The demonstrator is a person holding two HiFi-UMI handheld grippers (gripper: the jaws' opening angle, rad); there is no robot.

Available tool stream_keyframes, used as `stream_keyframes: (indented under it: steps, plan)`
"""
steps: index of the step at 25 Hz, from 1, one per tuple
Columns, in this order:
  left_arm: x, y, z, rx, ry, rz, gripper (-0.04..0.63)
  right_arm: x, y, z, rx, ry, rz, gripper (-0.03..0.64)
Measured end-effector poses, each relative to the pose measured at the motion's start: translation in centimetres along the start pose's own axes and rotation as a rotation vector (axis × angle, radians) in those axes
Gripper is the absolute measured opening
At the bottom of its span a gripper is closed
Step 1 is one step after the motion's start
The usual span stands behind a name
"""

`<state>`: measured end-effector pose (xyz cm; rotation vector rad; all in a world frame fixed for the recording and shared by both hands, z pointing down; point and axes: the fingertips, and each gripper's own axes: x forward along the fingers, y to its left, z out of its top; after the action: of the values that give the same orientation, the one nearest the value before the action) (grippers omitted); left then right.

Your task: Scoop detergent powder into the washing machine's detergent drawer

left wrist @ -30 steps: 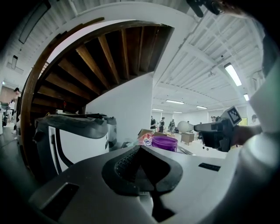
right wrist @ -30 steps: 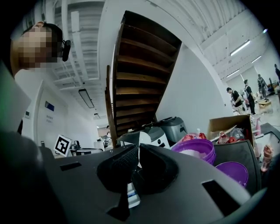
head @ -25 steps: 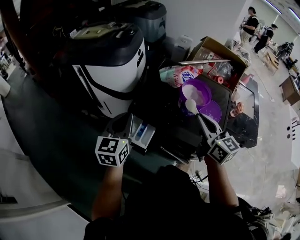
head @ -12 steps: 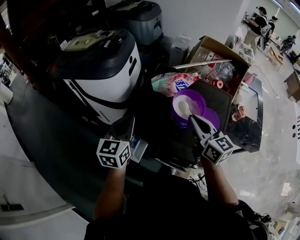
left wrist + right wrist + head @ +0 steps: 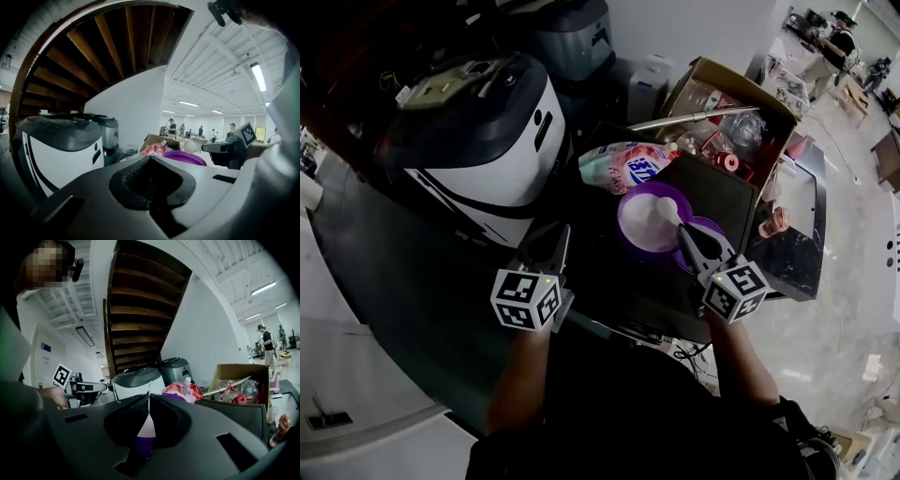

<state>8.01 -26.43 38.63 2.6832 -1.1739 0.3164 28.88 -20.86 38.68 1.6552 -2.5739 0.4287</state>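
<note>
A purple tub [image 5: 630, 225] of white detergent powder stands on a dark box, its purple lid [image 5: 712, 232] beside it. My right gripper [image 5: 690, 240] is shut on the handle of a white spoon [image 5: 672, 218], whose bowl is at the tub's right side, level with the rim. The left gripper view shows that round bowl [image 5: 190, 146] just over the tub's edge [image 5: 185, 157]. In the right gripper view the thin white handle [image 5: 148, 420] runs between the closed jaws. My left gripper [image 5: 549, 249] hangs shut with nothing in it by the white and black washing machine [image 5: 487, 141]. The drawer is hidden.
A pink and blue detergent pouch [image 5: 623, 167] lies behind the tub. An open cardboard box [image 5: 727, 108] of bottles and a metal rod stands at the back right. A second grey machine [image 5: 572, 37] is behind the washer. People stand far off [image 5: 844, 33].
My right gripper has lowered the spoon from above the tub to its rim at the powder. The left gripper has stayed put, and the drawer beside it has gone out of sight.
</note>
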Motion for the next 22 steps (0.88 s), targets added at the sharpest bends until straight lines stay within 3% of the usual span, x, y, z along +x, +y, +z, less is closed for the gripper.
stream_keyframes:
  steps: [7, 15, 22]
  plan:
    - [2.5, -1.3, 0.5, 0.034, 0.016, -0.077, 0.008, 0.3, -2.3, -0.6, -0.058, 0.056, -0.076, 0.021]
    - [3.4, -1.0, 0.2, 0.037, 0.022, -0.125, 0.008, 2.6, -3.0, -1.4, -0.184, 0.182, -0.088, 0.021]
    - [3.2, 0.5, -0.6, 0.015, 0.031, -0.123, 0.008, 4.1, -2.5, -2.4, -0.375, 0.304, -0.102, 0.021]
